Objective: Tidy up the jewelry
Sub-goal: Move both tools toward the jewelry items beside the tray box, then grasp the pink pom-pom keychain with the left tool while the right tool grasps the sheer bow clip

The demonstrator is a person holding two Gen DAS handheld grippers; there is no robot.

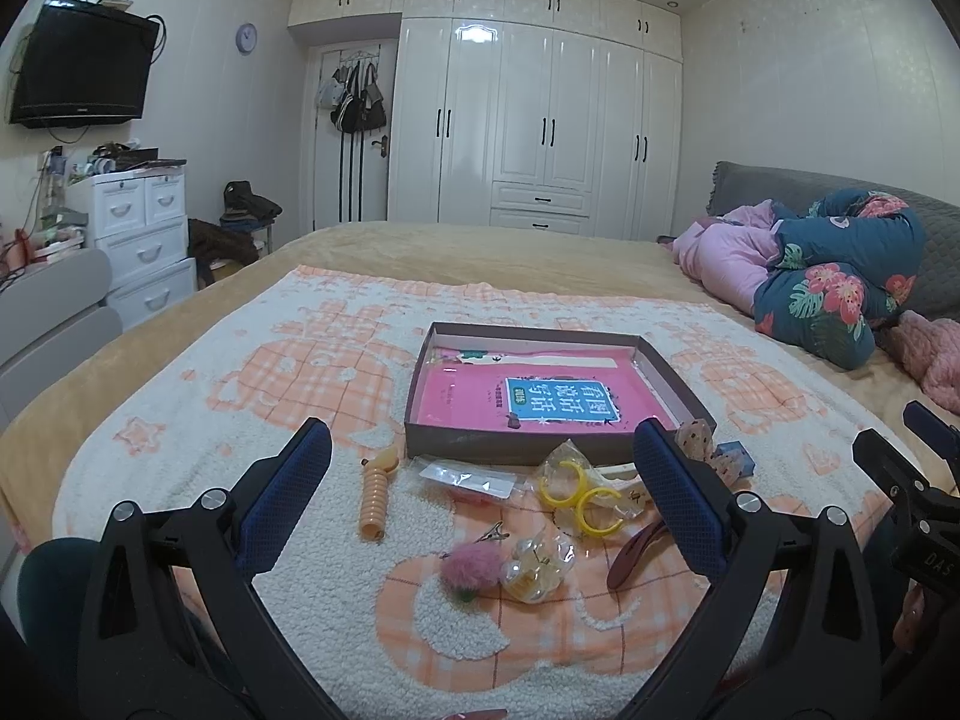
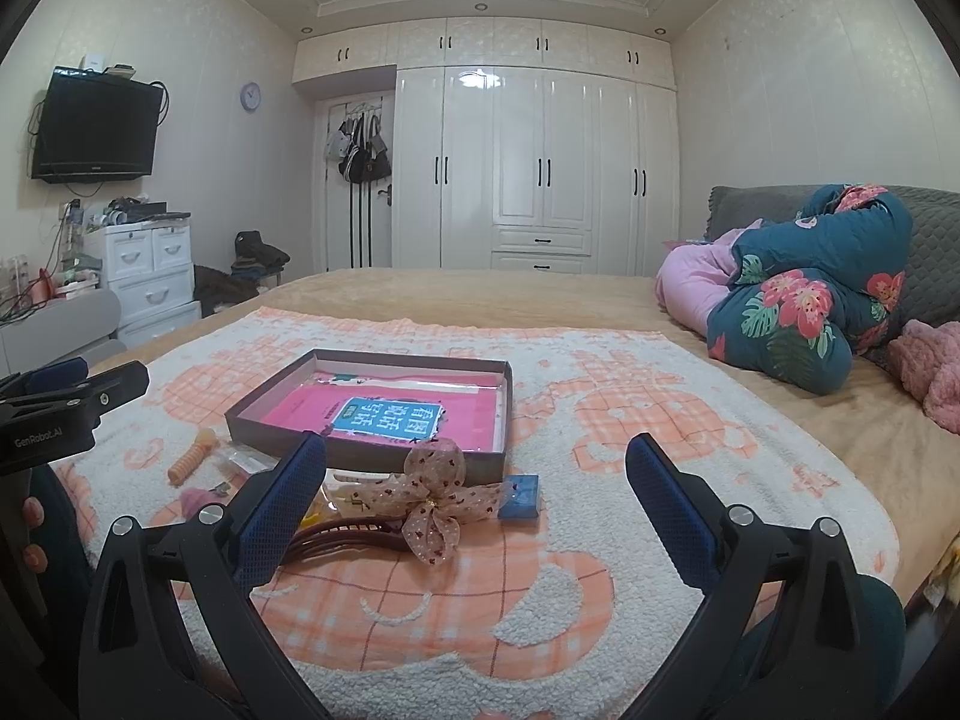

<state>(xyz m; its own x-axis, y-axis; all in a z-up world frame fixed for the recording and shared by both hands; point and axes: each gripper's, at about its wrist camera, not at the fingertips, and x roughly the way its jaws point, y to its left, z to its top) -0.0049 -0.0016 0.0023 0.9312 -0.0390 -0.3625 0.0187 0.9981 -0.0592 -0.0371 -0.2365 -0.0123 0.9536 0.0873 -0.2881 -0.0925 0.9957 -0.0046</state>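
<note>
On the blanket at twelve o'clock from my left gripper lie yellow rings, jaws wide apart, right gripper likewise spread, bow clip between its fingers, tray beyond.

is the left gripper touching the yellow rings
Apart. The left wrist view shows the left gripper wide open, and the yellow rings lie in their bag on the blanket between the fingers, clear of both.

Dim ceiling light, sharp (fisheye-warped edges)
</note>
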